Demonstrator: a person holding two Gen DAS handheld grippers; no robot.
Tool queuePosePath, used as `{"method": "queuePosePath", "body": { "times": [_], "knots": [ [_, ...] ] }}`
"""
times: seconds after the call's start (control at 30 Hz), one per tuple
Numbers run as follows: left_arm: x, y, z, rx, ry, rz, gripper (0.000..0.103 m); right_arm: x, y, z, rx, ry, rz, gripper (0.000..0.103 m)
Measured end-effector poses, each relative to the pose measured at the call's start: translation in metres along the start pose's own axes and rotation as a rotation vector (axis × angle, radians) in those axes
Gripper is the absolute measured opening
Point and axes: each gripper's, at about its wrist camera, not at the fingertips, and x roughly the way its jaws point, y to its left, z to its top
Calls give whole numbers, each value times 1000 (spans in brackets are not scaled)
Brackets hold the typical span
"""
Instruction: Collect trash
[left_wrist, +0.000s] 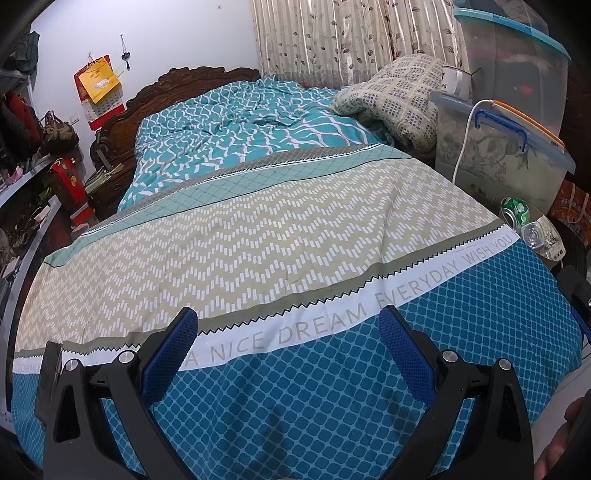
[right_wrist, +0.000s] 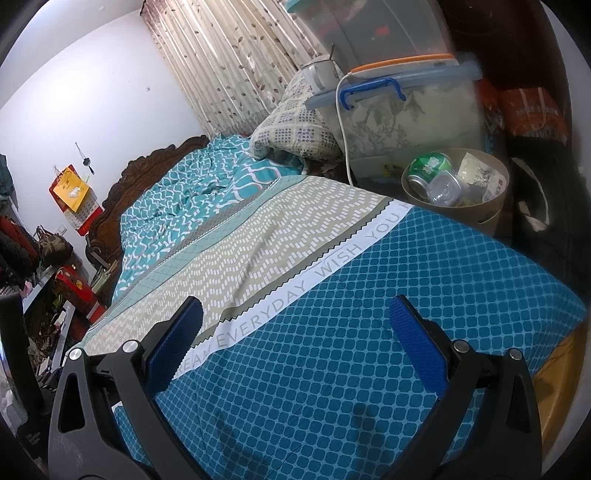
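Both grippers over bed (right_wrist: 332, 295), foot end. Left gripper (left_wrist: 288, 332): fingers spread wide, nothing held. Right gripper (right_wrist: 295, 325): same, wide apart, empty. Trash bin (right_wrist: 491, 218) beside bed, far side, w/ green can (right_wrist: 428, 168), clear plastic cup (right_wrist: 445, 190), crumpled wrapper (right_wrist: 476, 171) inside. Storage box (right_wrist: 417, 122) behind bin.

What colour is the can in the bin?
Green with white markings: the can lies in the tan bin. It shows best in the right wrist view.
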Motion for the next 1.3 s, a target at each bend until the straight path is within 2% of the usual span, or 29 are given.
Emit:
{"method": "queuePosePath", "body": {
  "times": [0.97,1.2,1.3],
  "knots": [
    [4,1,0,0,8,-11,94,2,0,3,-1,4,-4,100],
    [-7,0,-2,5,-42,-21,94,1,-1,3,1,6,-3,100],
    [-9,-2,-2,7,-38,-39,94,1,-2,2,3,9,-3,100]
  ]
}}
